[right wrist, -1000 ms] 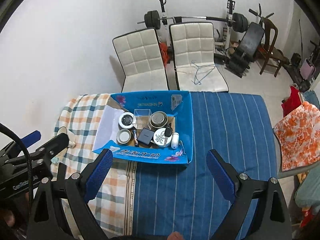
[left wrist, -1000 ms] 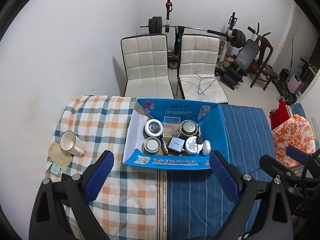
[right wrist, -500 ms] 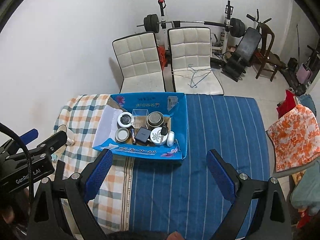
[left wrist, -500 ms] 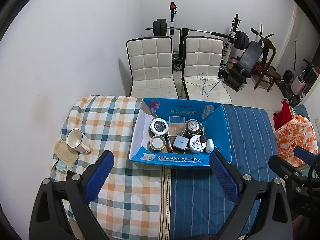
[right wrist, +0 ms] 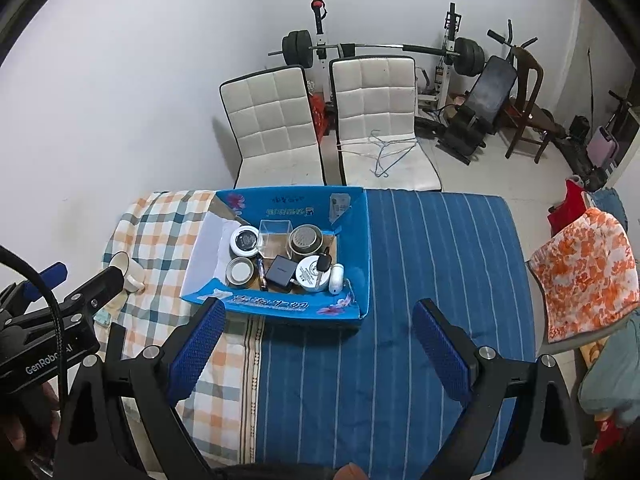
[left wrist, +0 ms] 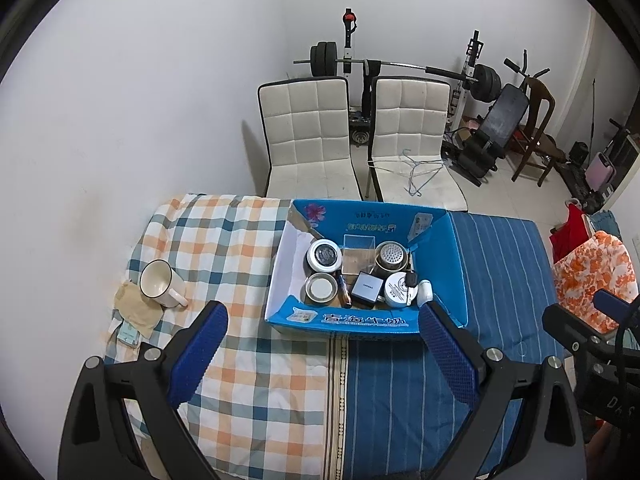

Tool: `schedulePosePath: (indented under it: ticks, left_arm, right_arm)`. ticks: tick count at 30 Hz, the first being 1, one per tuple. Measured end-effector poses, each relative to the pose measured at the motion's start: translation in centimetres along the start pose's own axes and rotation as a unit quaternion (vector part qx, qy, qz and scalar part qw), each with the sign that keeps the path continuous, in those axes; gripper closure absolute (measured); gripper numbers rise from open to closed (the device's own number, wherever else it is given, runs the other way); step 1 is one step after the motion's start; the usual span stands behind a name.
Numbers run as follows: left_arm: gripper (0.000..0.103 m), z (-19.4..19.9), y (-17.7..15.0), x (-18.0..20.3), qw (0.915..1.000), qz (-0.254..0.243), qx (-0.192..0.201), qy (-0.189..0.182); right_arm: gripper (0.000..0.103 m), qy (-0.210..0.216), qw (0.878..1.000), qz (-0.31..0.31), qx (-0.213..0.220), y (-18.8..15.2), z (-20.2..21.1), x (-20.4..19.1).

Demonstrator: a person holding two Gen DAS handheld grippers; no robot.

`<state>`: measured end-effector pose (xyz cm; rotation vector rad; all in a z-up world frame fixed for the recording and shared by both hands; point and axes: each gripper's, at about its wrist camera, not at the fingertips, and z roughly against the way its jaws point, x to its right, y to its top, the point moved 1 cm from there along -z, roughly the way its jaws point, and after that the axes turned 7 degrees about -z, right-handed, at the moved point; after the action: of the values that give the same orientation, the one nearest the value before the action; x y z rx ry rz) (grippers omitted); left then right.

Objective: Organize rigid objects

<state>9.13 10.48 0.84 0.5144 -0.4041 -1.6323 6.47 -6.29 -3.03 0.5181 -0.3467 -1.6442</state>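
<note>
Mug (left wrist: 157, 283) plain in left view, half-hidden by left tool (right wrist: 60, 300) in right

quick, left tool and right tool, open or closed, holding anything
Left tool: open, holding nothing, above the checked and striped bedcover.
Right tool: open, holding nothing.

Legible only: "GenRobo…AI", partly hidden by a cable, on the left gripper (right wrist: 52, 300) body; white Chinese characters, too small to read, on the blue box (right wrist: 276, 306) front wall.

Blue carton (left wrist: 360, 320), orange-and-teal checked cloth (left wrist: 224, 232), blue white-striped cloth (right wrist: 432, 264), white mug (left wrist: 158, 283).
</note>
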Motion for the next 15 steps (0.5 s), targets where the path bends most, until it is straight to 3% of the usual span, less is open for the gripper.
schedulePosePath:
  ticks: [15]
  left_arm:
    - [0.005, -0.01, 0.48, 0.24, 1.0, -0.003, 0.004, -0.001]
  right_arm:
    - [0.006, -0.015, 1.0, -0.002, 0.015, 0.28, 0.58, 0.38]
